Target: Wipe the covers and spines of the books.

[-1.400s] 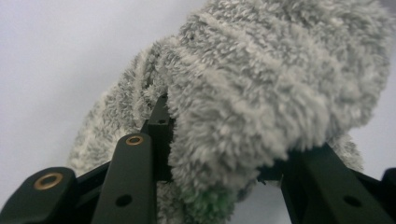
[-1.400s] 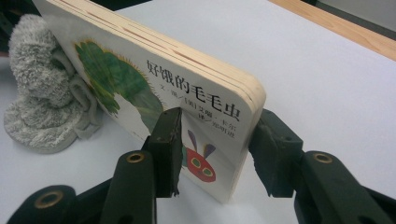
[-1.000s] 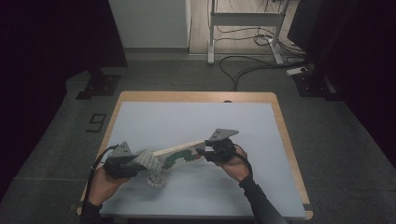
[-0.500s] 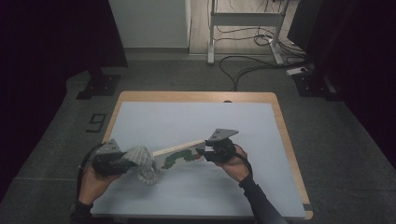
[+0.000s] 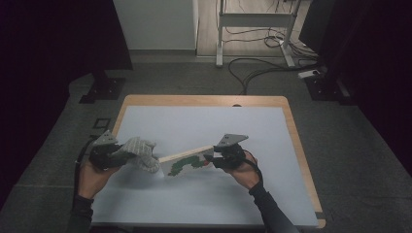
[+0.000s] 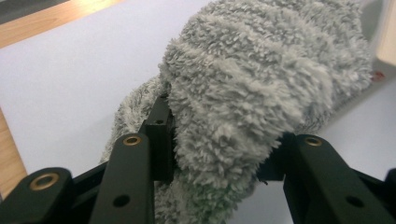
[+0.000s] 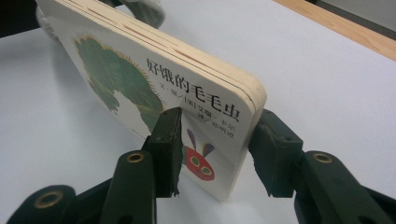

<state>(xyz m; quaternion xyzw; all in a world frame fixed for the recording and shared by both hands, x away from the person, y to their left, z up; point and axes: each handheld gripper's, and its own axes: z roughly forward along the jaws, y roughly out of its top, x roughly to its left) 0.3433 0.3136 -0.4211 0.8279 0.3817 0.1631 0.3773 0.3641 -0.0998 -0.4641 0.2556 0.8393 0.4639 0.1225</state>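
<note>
A thick board book with a green caterpillar on its white cover stands tilted on its long edge at the middle of the table. My right gripper is shut on the book's right end, one jaw on the cover and one behind it. A fluffy grey cloth is bunched at the book's left end. My left gripper is shut on the cloth, which bulges out over both jaws. The cloth touches or sits just beside the book's left end.
The table has a pale blue-white top and a wooden rim. Cables and a metal stand lie on the floor beyond the far edge. A dark stand base sits off the far left corner.
My left gripper has lifted the cloth and drawn it up and to the left along the book's left end. The right gripper and the book have stayed put.
</note>
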